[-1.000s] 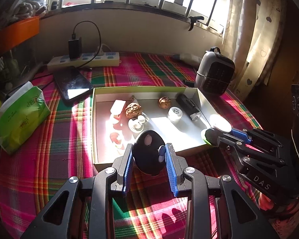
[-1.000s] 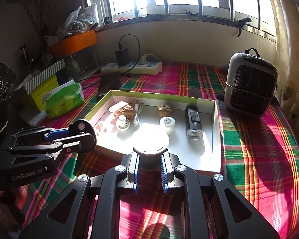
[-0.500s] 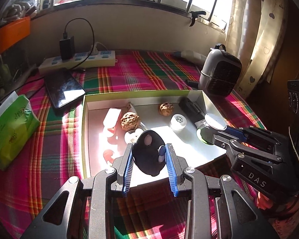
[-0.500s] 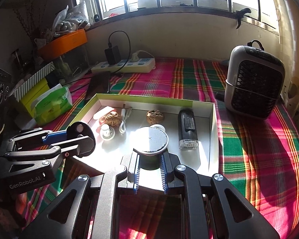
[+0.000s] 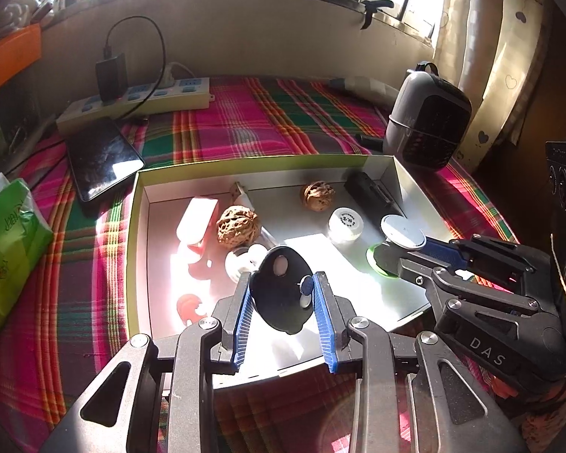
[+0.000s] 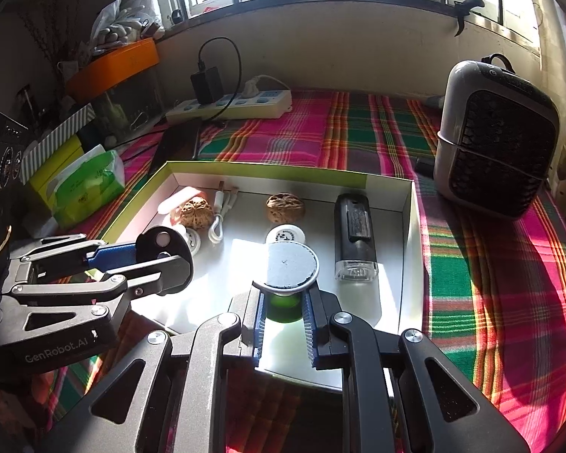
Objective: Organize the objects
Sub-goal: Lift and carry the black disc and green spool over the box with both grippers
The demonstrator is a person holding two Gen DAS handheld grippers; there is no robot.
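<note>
My left gripper (image 5: 282,294) is shut on a black oval disc (image 5: 281,288) and holds it above the near edge of the open white box (image 5: 139,204). My right gripper (image 6: 282,311) is shut on the green body of a small object with a round grey top (image 6: 291,265), also over the box's near side. Each gripper shows in the other's view: the right gripper (image 5: 403,249) on the right, the left gripper (image 6: 158,253) on the left. In the box lie two walnuts (image 5: 239,224) (image 5: 318,196), a white round cap (image 5: 345,221), a black lighter-like device (image 6: 354,234) and a white cable (image 6: 220,211).
A plaid cloth (image 5: 245,113) covers the table. Behind the box lie a power strip (image 5: 139,100) with a black charger and a dark phone (image 5: 102,158). A grey heater (image 6: 494,132) stands at the right, a green tissue pack (image 5: 7,249) at the left.
Both grippers have moved forward and down over the box with their objects still held. The box and its contents now look closer and lower in both views.
</note>
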